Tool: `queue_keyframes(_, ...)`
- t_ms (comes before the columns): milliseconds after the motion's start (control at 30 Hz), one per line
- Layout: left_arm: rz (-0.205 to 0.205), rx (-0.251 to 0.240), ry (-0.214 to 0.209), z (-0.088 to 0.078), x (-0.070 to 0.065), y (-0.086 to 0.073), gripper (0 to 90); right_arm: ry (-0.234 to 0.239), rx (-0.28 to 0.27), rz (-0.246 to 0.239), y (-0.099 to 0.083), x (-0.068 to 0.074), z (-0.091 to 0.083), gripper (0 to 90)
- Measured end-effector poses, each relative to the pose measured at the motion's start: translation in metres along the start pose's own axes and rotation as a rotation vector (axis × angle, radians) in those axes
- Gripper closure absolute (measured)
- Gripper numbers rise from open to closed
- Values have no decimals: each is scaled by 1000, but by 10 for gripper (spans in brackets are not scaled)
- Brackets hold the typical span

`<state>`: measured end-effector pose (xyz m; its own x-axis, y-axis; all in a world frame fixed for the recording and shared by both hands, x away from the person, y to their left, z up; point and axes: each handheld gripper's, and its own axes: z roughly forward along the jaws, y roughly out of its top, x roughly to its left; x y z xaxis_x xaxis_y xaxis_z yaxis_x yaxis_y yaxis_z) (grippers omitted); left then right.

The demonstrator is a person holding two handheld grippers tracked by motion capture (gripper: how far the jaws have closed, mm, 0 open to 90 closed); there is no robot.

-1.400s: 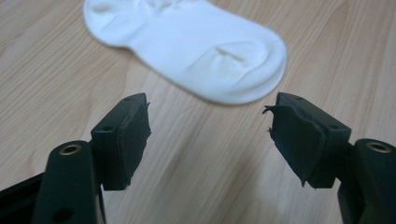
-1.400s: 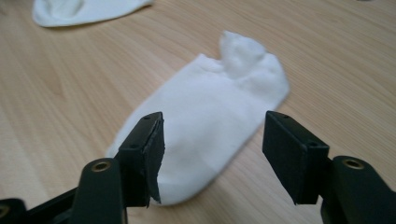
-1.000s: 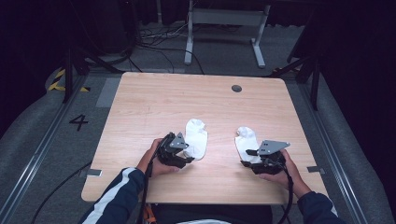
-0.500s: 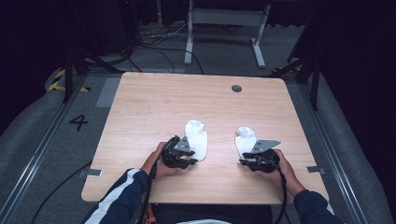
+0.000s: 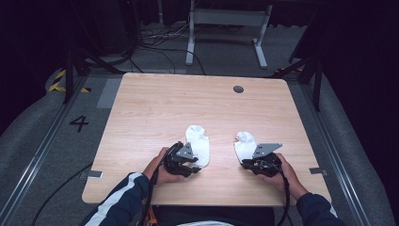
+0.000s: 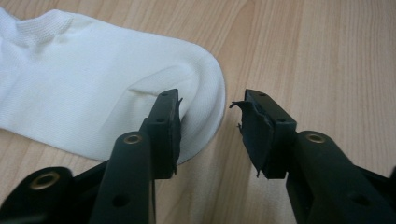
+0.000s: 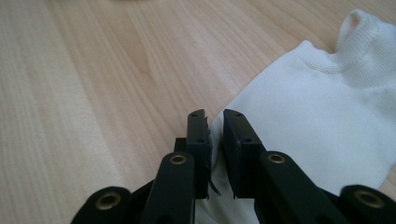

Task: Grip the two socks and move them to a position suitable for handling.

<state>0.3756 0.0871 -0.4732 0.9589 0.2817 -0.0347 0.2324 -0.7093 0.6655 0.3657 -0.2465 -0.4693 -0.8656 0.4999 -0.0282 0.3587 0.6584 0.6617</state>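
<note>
Socks, 2, white, on wooden table (image 5: 155, 113), 1 ahead of each tool.

High view: left sock (image 5: 198, 143) just beyond left gripper (image 5: 188, 162); right sock (image 5: 245, 143) touching front of right gripper (image 5: 251, 162). Hands hold both tools near table's near edge.

Left gripper view: jaws spread, just been opening; one jaw rests on sock toe edge, other over bare wood.

Right gripper view: jaws nearly together, just been closing, pinching sock edge between pads.
</note>
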Motion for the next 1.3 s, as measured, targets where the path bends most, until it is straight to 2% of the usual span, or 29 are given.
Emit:
queue_keyframes(133,17,15,11,-2,-3,2,473,32,3,-39,2,9,-5,858)
queue_keyframes(167,28,9,-1,-4,-2,2,467,37,-1,-43,2,11,-6,862)
queue_keyframes(367,42,-3,21,-10,-4,3,455,79,-33,-72,3,26,-21,865)
queue_keyframes(533,41,-13,38,-14,-3,4,444,133,-17,-105,-2,47,-25,860)
queue_keyframes(600,44,-14,63,-16,-3,6,445,147,-1,-123,-3,55,-26,851)
queue_keyframes(667,51,-20,74,-17,-3,10,449,152,22,-146,-5,61,-27,797)
queue_keyframes(767,57,-24,82,-17,-3,13,453,132,15,-132,-5,63,-29,746)
queue_keyframes(800,56,-27,80,-17,-4,14,453,116,4,-124,-4,63,-30,674)
queue_keyframes(833,63,-29,84,-16,-4,16,453,87,-13,-109,-1,64,-30,642)
queue_keyframes(867,68,-29,79,-16,-3,17,452,84,-27,-103,3,65,-30,637)
queue_keyframes(933,69,-30,80,-15,-4,19,452,50,-49,-93,12,66,-23,579)
queue_keyframes(1067,75,-29,80,-14,-4,20,449,13,-22,-60,24,59,-4,573)
queue_keyframes(1133,70,-33,82,-14,-4,20,449,18,-5,-26,26,54,5,575)
queue_keyframes(1200,67,-40,77,-14,-4,20,450,-4,6,-13,28,51,11,572)
queue_keyframes(1300,71,-43,74,-15,-4,20,449,-9,25,-8,33,49,19,588)
